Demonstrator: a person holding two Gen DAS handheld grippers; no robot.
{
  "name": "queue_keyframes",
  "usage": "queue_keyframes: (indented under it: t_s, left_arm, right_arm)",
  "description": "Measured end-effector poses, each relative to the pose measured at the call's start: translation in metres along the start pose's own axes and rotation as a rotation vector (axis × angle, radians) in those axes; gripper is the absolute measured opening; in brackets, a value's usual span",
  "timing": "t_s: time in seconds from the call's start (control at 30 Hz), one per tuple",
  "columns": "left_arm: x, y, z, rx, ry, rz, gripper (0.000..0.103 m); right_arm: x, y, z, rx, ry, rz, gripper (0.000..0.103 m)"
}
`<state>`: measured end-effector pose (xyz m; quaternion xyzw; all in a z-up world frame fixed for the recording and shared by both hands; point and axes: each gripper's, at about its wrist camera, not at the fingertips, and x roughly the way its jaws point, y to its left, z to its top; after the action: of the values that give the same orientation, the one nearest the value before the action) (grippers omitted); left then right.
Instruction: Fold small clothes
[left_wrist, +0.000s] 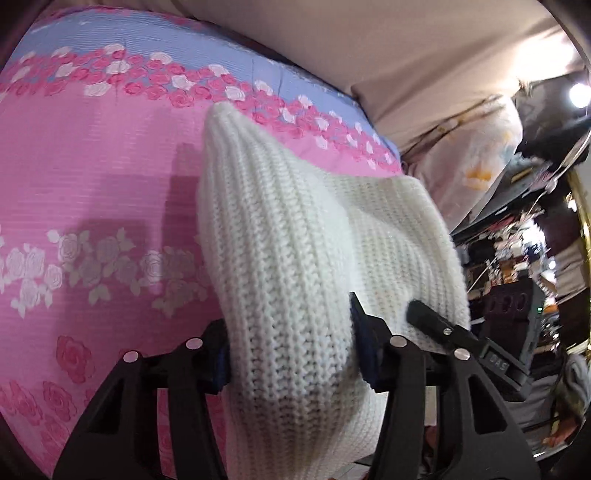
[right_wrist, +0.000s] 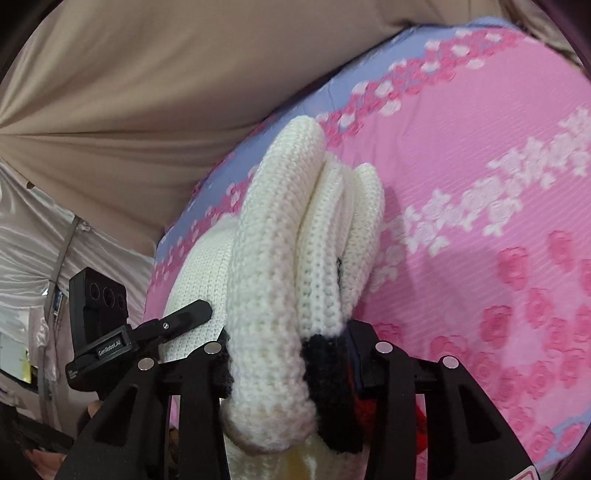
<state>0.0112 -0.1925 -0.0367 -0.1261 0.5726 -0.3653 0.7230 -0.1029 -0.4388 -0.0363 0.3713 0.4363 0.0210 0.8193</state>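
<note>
Both grippers are clamped on one white knit garment, a chunky ribbed piece, prob. a small sweater, held up off the bed sheet.

Left gripper: fingers part-way closed, pads pressing a thick bunched fold of the knit from both sides. Fabric bulges out above and below the jaws and runs up to a rounded tip over the sheet's rose band. The other gripper's black finger shows at right, lying against the same knit.

Right gripper: also narrowed onto the garment, squeezing several stacked folds. There are three rounded ridges side by side, tips pointing toward the sheet's far edge. A black trim patch on the knit sits at the right pad, w/ a bit of red just below it. The left gripper's finger and camera block show at left, touching the lower flat part of the knit.

The sheet is pink w/ rose print and has a lavender strip along the far edge. A beige curtain hangs behind the bed. Cluttered shelves past the bed's right edge in the left view are too blurred to read.
</note>
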Motion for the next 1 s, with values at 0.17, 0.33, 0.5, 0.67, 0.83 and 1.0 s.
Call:
queue_keyframes:
  t_s: [0.17, 0.33, 0.5, 0.67, 0.83, 1.0]
  left_arm:
    - [0.058, 0.021, -0.019, 0.004, 0.098, 0.145, 0.060]
    - [0.058, 0.016, -0.013, -0.005, 0.104, 0.157, 0.056]
    - [0.040, -0.016, -0.010, 0.079, 0.098, 0.206, 0.044]
    - [0.002, -0.057, -0.004, 0.186, 0.053, 0.205, 0.044]
    - [-0.045, -0.092, 0.007, 0.262, -0.036, 0.194, 0.044]
    - [-0.103, -0.125, 0.017, 0.333, -0.169, 0.196, 0.044]
  right_arm:
    - [0.051, -0.051, -0.016, 0.066, 0.127, -0.169, 0.045]
    - [0.054, -0.070, -0.018, 0.177, 0.111, -0.085, 0.052]
    - [0.039, -0.058, -0.013, 0.143, 0.074, -0.054, 0.040]
    - [-0.005, -0.015, -0.005, 0.075, -0.014, -0.022, 0.038]
    - [-0.053, 0.023, -0.001, -0.006, -0.104, 0.009, 0.039]
    - [-0.094, 0.069, 0.010, -0.088, -0.199, 0.065, 0.039]
